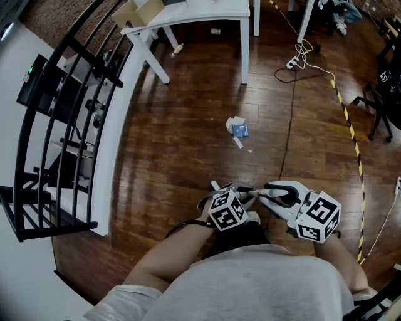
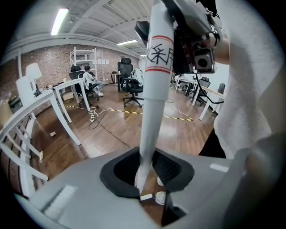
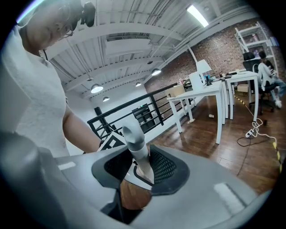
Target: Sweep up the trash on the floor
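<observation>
The trash (image 1: 237, 128), crumpled white paper with a blue wrapper and a small white strip, lies on the wooden floor ahead of me. Both grippers are close to my body, well short of it. My left gripper (image 1: 245, 192) (image 2: 145, 176) is shut on a white broom handle (image 2: 156, 80) with red rings and black print. My right gripper (image 1: 268, 190) (image 3: 142, 164) is shut on the same handle higher up, where its grey-capped end (image 3: 132, 134) pokes past the jaws. The broom's head is hidden below me.
White tables (image 1: 207, 14) stand at the far side, with a small cup (image 1: 215, 30) and a bottle (image 1: 177, 49) under them. A black railing (image 1: 69, 125) edges the floor on the left. A power strip with its cable (image 1: 293, 63), a yellow-black tape line (image 1: 348, 122) and an office chair (image 1: 383, 94) are on the right.
</observation>
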Tool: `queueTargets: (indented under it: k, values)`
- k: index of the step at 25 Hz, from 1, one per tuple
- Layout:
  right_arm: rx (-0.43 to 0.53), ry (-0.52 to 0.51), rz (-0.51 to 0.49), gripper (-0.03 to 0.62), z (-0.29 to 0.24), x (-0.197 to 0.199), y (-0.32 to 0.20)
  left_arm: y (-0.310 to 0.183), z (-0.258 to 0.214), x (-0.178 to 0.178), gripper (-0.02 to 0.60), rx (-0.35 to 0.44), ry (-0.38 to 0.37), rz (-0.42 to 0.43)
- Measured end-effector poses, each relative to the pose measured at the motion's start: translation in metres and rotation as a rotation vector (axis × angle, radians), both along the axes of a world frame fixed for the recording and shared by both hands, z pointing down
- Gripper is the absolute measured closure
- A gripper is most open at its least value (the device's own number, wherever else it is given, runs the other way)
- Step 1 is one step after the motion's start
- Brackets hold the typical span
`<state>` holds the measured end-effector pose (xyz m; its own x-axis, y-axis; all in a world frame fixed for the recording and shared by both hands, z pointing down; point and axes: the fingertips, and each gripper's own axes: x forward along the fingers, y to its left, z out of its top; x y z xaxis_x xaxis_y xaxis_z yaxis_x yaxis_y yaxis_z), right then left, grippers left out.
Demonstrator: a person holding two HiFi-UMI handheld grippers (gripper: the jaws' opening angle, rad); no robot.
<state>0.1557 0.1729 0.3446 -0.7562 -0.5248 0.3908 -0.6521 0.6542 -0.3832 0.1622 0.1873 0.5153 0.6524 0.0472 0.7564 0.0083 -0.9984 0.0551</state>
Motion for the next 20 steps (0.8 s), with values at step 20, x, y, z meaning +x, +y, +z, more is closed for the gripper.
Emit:
queueTargets:
  k: [20]
  values:
    - [0.028,0.043,0.003,0.474,-0.01,-0.039,-0.005,-0.004,-0.01,-0.031,0.497,-0.014,0.031,-0.009]
